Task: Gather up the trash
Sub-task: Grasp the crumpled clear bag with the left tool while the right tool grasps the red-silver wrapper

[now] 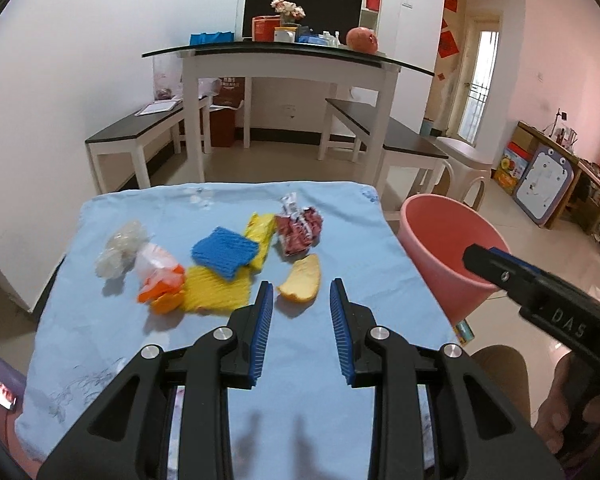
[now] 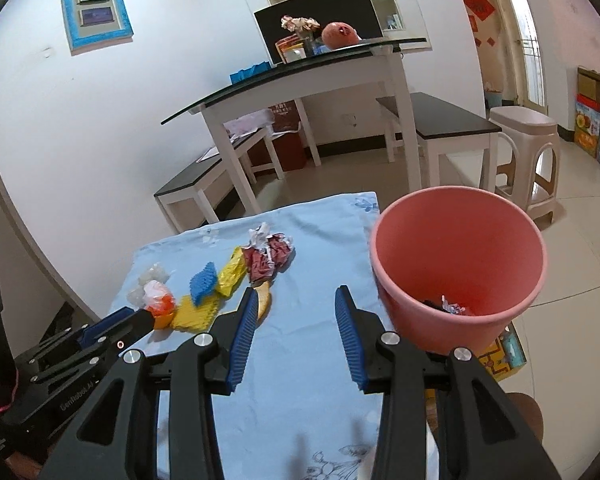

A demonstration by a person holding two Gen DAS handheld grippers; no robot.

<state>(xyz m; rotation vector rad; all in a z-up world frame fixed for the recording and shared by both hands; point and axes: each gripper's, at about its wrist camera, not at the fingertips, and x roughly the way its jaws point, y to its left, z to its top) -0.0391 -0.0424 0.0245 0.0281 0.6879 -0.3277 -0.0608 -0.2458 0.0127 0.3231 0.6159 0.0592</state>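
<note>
Pink bin [image 2: 458, 268] contents visible right wrist only.

Trash [image 1: 236, 258] lies on the table [image 1: 340, 360]; bucket [image 2: 458, 276] stands right of it.

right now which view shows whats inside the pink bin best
The right wrist view: it looks down into the pink bin and shows trash at the bottom. The left wrist view catches only its rim and inner wall, partly behind the right claw.
</note>
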